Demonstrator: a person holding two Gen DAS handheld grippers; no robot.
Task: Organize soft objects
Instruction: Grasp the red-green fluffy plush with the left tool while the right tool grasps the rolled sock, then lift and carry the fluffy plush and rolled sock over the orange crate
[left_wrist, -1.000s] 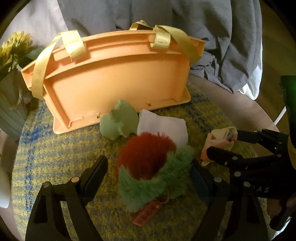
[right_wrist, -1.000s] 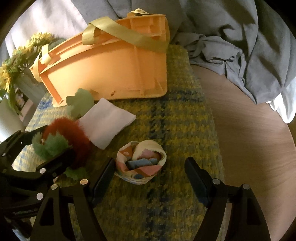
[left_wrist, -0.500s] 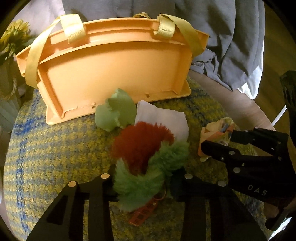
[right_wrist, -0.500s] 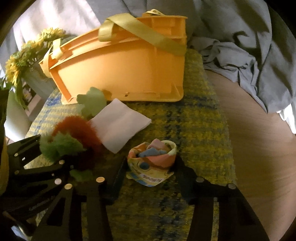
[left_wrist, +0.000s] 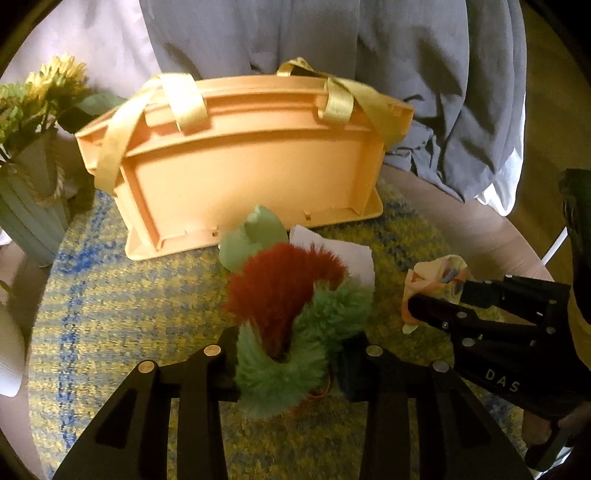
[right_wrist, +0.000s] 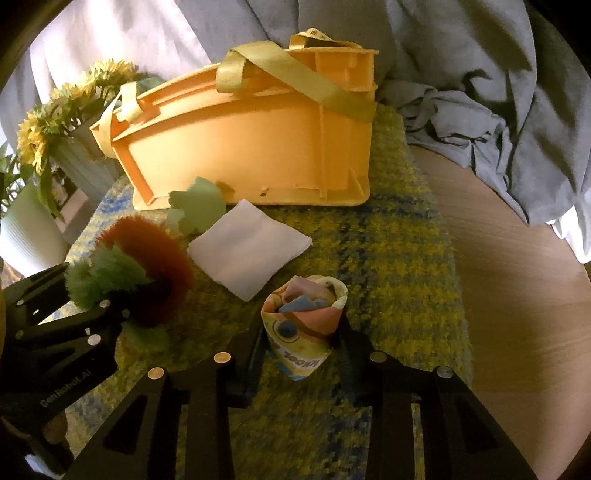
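Items on the yellow-and-blue woven mat (left_wrist: 110, 314): four soft pieces, none seen stowed yet. Orange basket (left_wrist: 251, 166) with yellow straps stands at the back of the mat, its long side across the view, opening upward; inside not visible. Fluffy red-and-green toy (left_wrist: 291, 314): in front of the basket, pinched at its green lower end by the left gripper (left_wrist: 288, 365), jaws nearly together and squeezing the fur; red end points up and toward the basket, long axis running away from the gripper. Rolled patterned cloth (right_wrist: 304, 325): to the right of the toy, standing roughly upright with its open end upward, held between the fingers of the right gripper (right_wrist: 299, 354), whose jaws are closing on it, pads against its sides. Folded white cloth (right_wrist: 251, 247): flat on the mat, between toy and roll, untouched. Pale green soft piece (right_wrist: 195, 210): right against the basket's base, untouched. Judgement: early stage; two items gripped, all four left to place.
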